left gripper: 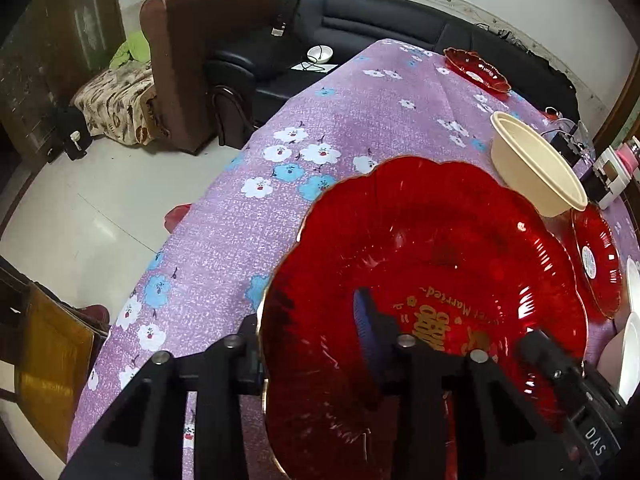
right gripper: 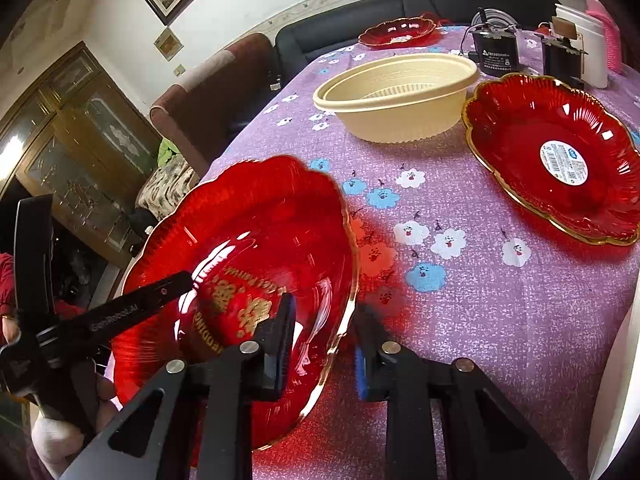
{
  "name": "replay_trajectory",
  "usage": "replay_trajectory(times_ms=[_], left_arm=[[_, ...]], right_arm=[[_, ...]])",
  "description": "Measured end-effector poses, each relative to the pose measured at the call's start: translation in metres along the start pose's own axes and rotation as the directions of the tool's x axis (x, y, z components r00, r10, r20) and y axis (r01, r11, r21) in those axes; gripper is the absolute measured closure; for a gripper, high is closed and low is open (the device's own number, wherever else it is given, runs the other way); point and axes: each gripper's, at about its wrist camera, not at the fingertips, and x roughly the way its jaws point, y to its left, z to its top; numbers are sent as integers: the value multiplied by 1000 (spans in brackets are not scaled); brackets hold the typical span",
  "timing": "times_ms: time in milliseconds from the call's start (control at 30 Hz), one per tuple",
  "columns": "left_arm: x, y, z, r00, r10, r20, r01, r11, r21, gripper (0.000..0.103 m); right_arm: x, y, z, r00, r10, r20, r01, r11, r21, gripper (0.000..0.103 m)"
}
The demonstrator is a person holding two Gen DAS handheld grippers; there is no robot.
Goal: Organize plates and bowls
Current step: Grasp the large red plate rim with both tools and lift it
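A large red scalloped plate (left gripper: 420, 240) with gold lettering is tilted above the purple flowered tablecloth (left gripper: 340, 120). My left gripper (left gripper: 312, 344) is shut on its rim, one finger inside the plate and one outside. In the right wrist view the same plate (right gripper: 248, 248) is at lower left with the left gripper (right gripper: 132, 312) on its far side. My right gripper (right gripper: 324, 344) straddles the near rim with its jaws apart. A cream bowl (right gripper: 396, 96) and a second red plate (right gripper: 556, 152) sit on the table. A third red plate (right gripper: 396, 32) lies at the far end.
Black devices (right gripper: 496, 52) and a white box (right gripper: 592, 44) stand at the table's far right. A black sofa (left gripper: 360, 24) and a brown armchair (left gripper: 192, 52) are beyond the table. White dishes (left gripper: 632, 344) show at the right edge. The cream bowl (left gripper: 532, 164) stands beside the held plate.
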Motion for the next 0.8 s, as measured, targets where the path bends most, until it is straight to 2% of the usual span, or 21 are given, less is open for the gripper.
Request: replay_trajectory(times_ms=[133, 300, 400, 567, 700, 800], left_arm=[[-7, 7, -3, 1000, 2, 1, -2, 999, -34, 73], [-46, 9, -16, 996, 30, 80, -27, 999, -41, 73], [-82, 14, -29, 988, 38, 148, -29, 998, -63, 73], [-120, 21, -52, 976, 58, 211, -42, 996, -78, 73], [-119, 15, -67, 972, 80, 221, -68, 996, -61, 73], [-101, 13, -73, 980, 81, 181, -71, 996, -60, 73]], right_arm=[[-6, -2, -3, 1000, 1, 1, -1, 1000, 17, 88], [-29, 9, -4, 998, 28, 63, -27, 1000, -14, 88], [-46, 24, -11, 994, 45, 98, -39, 998, -57, 88], [-70, 46, -31, 991, 54, 120, -38, 991, -127, 88], [-86, 49, -48, 991, 46, 125, -29, 990, -137, 88], [-79, 44, -52, 994, 10, 107, 4, 992, -125, 88]])
